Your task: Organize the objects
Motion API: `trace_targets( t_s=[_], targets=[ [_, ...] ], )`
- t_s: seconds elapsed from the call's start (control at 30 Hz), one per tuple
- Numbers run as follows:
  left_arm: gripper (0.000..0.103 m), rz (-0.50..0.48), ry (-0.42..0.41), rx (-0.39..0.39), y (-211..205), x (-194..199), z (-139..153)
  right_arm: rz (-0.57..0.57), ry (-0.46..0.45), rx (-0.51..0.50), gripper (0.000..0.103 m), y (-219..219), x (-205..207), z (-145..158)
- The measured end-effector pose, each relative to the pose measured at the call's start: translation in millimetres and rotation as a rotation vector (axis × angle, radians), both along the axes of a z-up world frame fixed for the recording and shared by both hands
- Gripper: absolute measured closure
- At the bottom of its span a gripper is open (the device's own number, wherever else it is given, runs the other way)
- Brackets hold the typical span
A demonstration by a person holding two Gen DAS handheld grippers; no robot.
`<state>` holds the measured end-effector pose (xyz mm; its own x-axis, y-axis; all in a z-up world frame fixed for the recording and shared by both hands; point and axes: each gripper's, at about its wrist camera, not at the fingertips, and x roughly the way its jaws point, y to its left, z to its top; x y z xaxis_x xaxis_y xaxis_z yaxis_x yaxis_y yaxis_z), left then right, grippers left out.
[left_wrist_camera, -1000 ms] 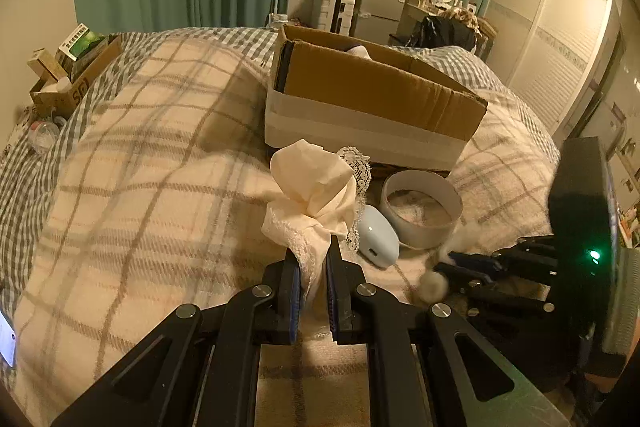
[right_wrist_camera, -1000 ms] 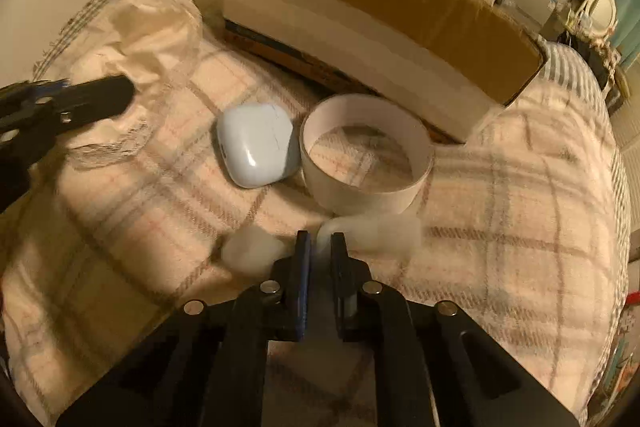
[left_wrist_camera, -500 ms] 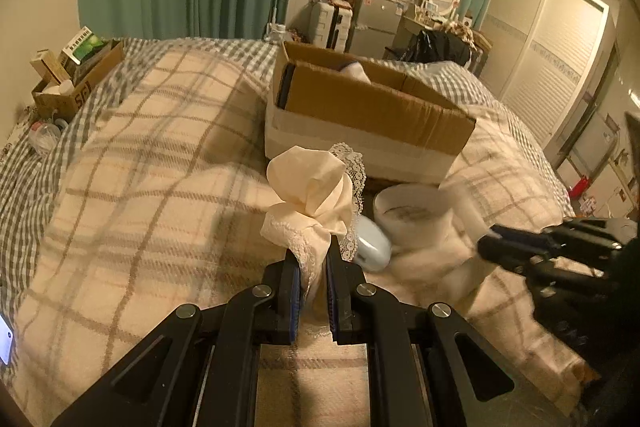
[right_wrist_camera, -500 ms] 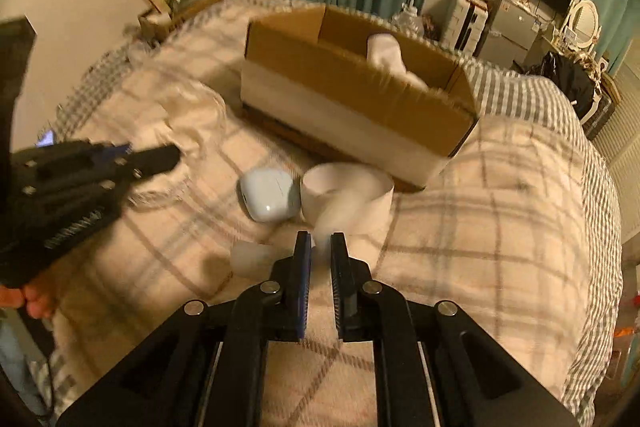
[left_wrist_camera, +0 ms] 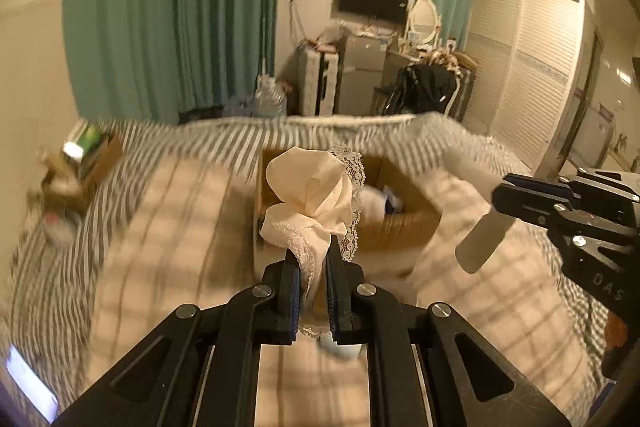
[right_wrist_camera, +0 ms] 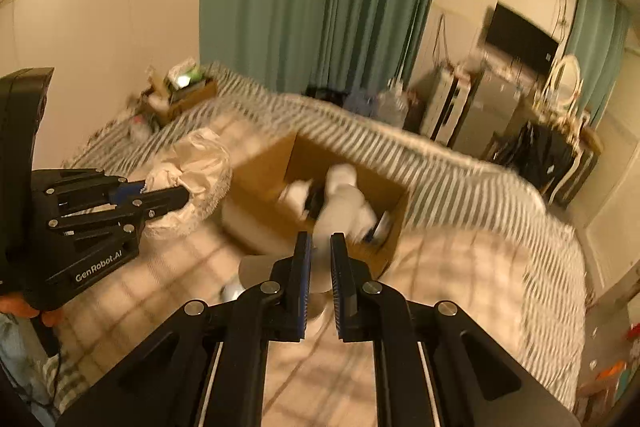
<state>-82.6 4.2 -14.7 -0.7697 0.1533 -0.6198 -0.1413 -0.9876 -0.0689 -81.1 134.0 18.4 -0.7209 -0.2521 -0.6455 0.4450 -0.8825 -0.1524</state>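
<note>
left wrist view: soft loads held over the bed

left wrist view: the left tongs (left_wrist_camera: 313,267) are pinched narrow on a cream lace-trimmed cloth (left_wrist_camera: 316,191), gripped at its gathered lower end so the loose folds billow above the tips. it looks light, limp and easily squashed, so i judge a bunched fold is the right place to hold it; a single lace edge could slip or tear. the cloth hangs in front of the open cardboard box (left_wrist_camera: 400,227) on the plaid bed (left_wrist_camera: 168,227). the right tongs (left_wrist_camera: 504,197) reach in from the right, level, with a blurred white piece (left_wrist_camera: 480,243) at their tips.

right wrist view: the right tongs (right_wrist_camera: 320,259) sit narrow on a white thing (right_wrist_camera: 316,279), too blurred to name; it seems light. they tilt down toward the box (right_wrist_camera: 260,203), where pale soft things lie. the left tongs (right_wrist_camera: 176,195) come in from the left, roughly level, beside the box's near corner, carrying the cloth (right_wrist_camera: 192,171).
</note>
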Motion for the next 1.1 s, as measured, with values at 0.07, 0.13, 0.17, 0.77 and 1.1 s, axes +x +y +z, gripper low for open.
trace_targets(
  t_s=[0.07,0.13,0.17,0.77,1.1],
  targets=[
    [0.092,-0.024,0.009,0.005,5.1,-19.1,14.2,0.01,0.031,-0.007,0.094,-0.3,-16.9,16.4],
    [0.092,-0.053,0.006,0.012,10.4,-43.1,25.5,0.025,0.042,-0.01,0.094,-0.5,-36.5,27.3],
    [0.092,-0.064,-0.001,0.013,13.0,-55.9,29.1,0.03,0.042,-0.015,0.094,0.0,-44.7,30.5],
    [0.092,-0.051,-0.221,-0.044,24.1,-197.4,-75.6,0.039,-0.23,-0.06,0.093,9.3,-224.4,-86.7],
    [0.028,0.006,-0.135,-0.087,23.5,-163.9,-33.7,-0.021,-0.125,-0.141,0.055,33.6,-197.0,-41.8]
  ],
)
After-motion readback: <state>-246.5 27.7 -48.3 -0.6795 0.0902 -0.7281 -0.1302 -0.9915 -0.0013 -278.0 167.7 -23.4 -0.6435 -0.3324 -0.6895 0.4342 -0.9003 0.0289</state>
